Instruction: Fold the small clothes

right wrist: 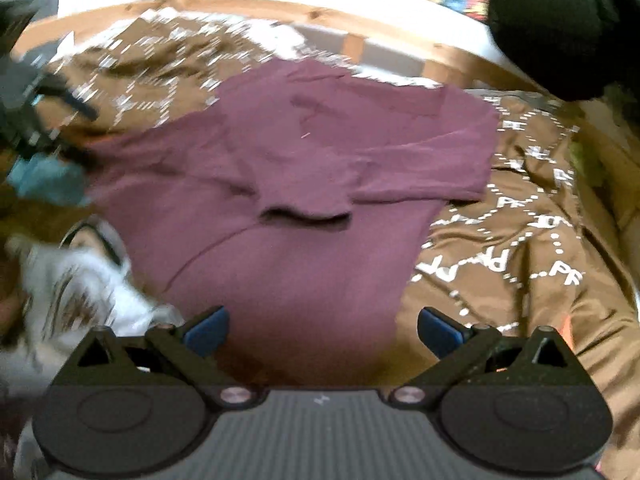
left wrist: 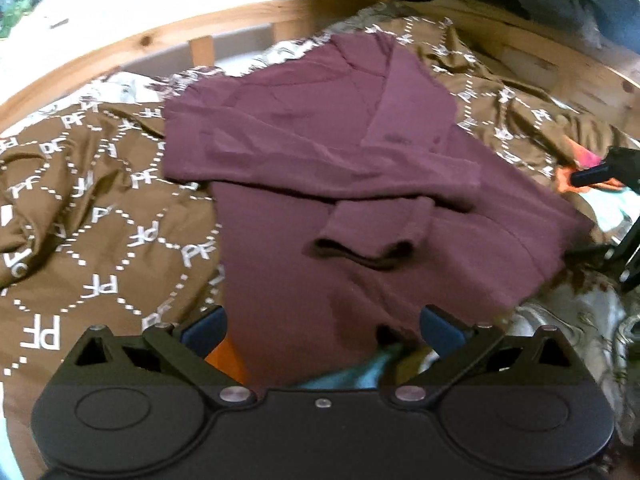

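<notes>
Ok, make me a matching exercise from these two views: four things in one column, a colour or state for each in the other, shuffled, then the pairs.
Things:
1. shirt
2. bedspread
3. left gripper
4. bed frame

Colour or state:
A. pale wood
B. open, holding nothing
C. maroon, sleeves folded across the body
D. brown with white PF letters

Pairs: 1-C, 2-D, 3-B, 4-A
</notes>
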